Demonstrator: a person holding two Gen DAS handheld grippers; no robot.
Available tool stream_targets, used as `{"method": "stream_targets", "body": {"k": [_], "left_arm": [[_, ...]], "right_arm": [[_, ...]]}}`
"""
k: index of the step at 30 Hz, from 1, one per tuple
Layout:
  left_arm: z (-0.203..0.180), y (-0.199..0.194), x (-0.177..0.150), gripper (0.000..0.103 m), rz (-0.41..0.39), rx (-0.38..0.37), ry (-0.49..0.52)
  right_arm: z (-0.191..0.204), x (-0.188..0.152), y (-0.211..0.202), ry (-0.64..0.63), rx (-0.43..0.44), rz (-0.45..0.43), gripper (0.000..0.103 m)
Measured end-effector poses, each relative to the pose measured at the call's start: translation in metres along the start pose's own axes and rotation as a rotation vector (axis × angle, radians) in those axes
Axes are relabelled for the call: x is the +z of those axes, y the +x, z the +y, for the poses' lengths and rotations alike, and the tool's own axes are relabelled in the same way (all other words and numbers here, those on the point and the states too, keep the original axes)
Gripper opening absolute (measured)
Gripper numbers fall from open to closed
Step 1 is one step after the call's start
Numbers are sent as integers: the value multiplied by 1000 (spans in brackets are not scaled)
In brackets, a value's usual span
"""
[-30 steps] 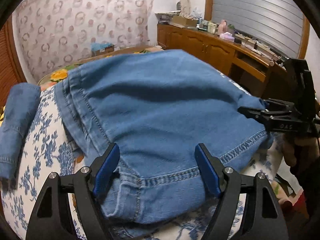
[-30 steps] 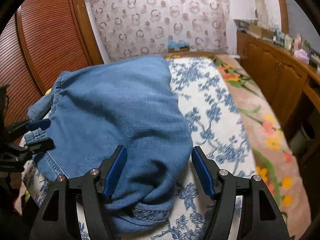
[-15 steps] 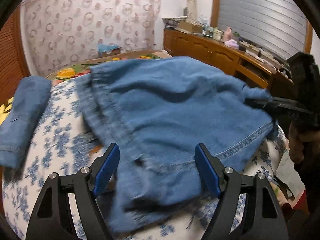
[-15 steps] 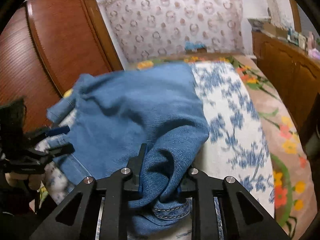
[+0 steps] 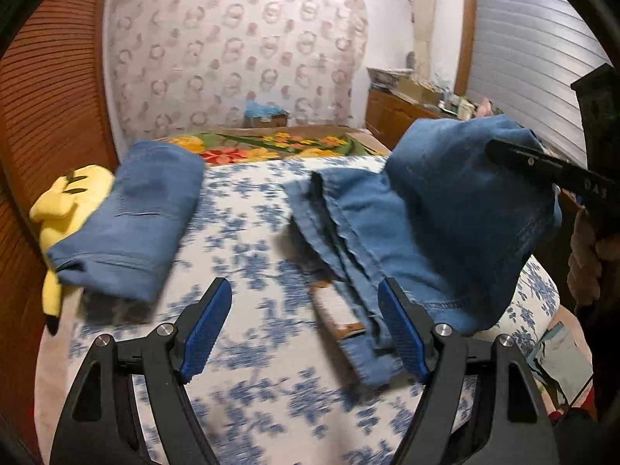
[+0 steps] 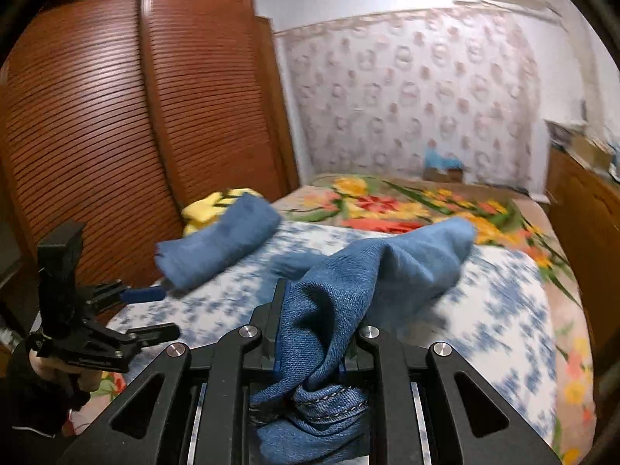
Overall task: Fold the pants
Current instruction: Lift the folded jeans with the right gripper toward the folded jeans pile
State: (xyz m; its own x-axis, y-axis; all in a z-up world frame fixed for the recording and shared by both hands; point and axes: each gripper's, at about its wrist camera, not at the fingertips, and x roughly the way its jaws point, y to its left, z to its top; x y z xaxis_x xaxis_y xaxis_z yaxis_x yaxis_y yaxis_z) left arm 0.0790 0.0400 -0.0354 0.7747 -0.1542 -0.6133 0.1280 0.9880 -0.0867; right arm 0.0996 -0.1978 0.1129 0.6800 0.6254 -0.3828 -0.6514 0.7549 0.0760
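Right gripper (image 6: 316,343) raised, clamping jeans (image 6: 387,271) | left gripper (image 5: 306,329) wide, empty

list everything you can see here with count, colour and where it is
jeans being folded: one, blue denim, right side of the bed, one end lifted in the right gripper
folded jeans: one, blue, left side of the bed, against the yellow toy
plush toy: one, yellow, bed's left edge by the wardrobe
bedsheet: one, white with blue flowers, near part of the bed
blanket: one, flowered orange, yellow and green, far part of the bed
wardrobe: one, brown, slatted, left of the bed
sideboard: one, brown wood, right wall, cluttered top
left gripper: black with blue pads, open, empty, over the sheet
right gripper: black, shut on the denim
hand: one, holding the right gripper's handle
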Motion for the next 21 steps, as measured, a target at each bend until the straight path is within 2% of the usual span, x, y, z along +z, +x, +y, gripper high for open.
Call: {"method": "stream_targets", "body": {"k": [5,8,11,14,17,19,21], "left_arm": [[28,-15,-4,79,-21,43,-42],[44,-22,-8,79,-28,70,-65],[58,-24,-11,79,-31,89,-91],[67,-25,-12,79,-31,99,-103],[67,-26,-12,79,-34,102,-108],[64,-24,-9,79,-37,96,-105],[59,-24,-8,79,-42,87,-99]], "right_arm": [[38,-1,43,-70,94,63,18],[54,-15,72,-92,160,146,18],[72,-36,97,-130,194,239,18],[75,-43,107,-130,196,277,20],[72,-36,97,-100,213,259,31],[69,-37,80,-110,214,245,45],[70,-35,66,-123,206,217,49]]}}
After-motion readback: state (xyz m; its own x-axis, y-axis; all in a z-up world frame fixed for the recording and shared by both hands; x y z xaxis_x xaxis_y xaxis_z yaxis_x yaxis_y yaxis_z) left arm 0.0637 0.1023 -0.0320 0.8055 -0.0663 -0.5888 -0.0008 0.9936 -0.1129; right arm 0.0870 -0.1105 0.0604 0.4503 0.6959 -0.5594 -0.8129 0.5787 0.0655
